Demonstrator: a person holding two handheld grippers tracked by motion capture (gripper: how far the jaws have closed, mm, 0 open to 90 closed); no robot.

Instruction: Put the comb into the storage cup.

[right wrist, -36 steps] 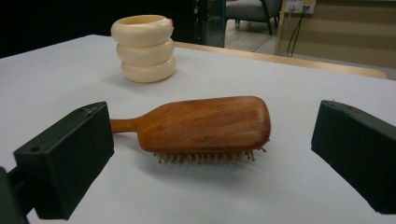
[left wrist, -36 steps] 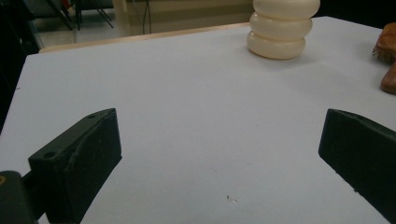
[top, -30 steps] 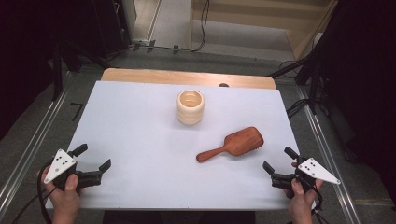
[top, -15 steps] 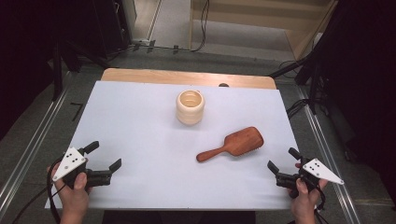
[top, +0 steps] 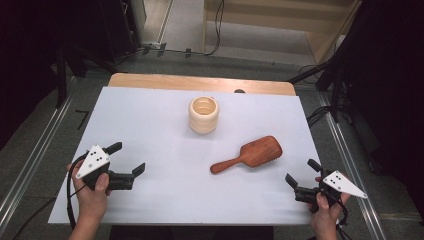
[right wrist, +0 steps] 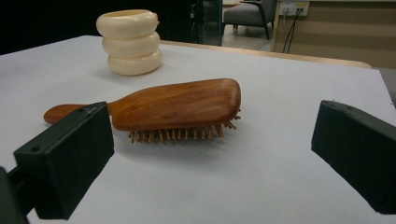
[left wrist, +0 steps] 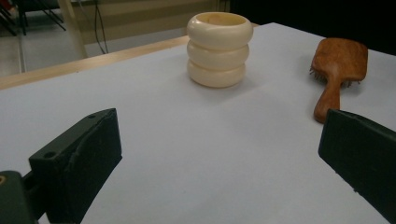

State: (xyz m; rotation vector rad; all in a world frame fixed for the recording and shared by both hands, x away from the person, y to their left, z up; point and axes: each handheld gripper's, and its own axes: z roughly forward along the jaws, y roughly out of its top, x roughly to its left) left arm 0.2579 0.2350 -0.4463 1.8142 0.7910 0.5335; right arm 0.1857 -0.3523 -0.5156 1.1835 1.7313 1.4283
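Observation:
A cream ribbed pot [top: 203,114] stands upright at the back middle of the white table [top: 150,125]. A brown wooden hairbrush [top: 248,154] lies bristles down to its front right, handle pointing left. My left gripper [top: 127,158] hovers open over the front left, empty, aimed at the pot [left wrist: 218,49] with the brush [left wrist: 337,65] to the right. My right gripper [top: 302,171] is open and empty at the front right corner, facing the brush [right wrist: 173,105], which lies just beyond its jaws; the pot [right wrist: 130,42] stands behind.
A bare wooden strip [top: 200,82] runs along the table's far edge. Metal rails [top: 30,160] flank the table on the floor, and cables [top: 320,112] lie off the right side. White surface stretches between the two grippers.
My left gripper has moved to the right and a little forward over the table. The right gripper has barely shifted. Pot and brush have stayed put.

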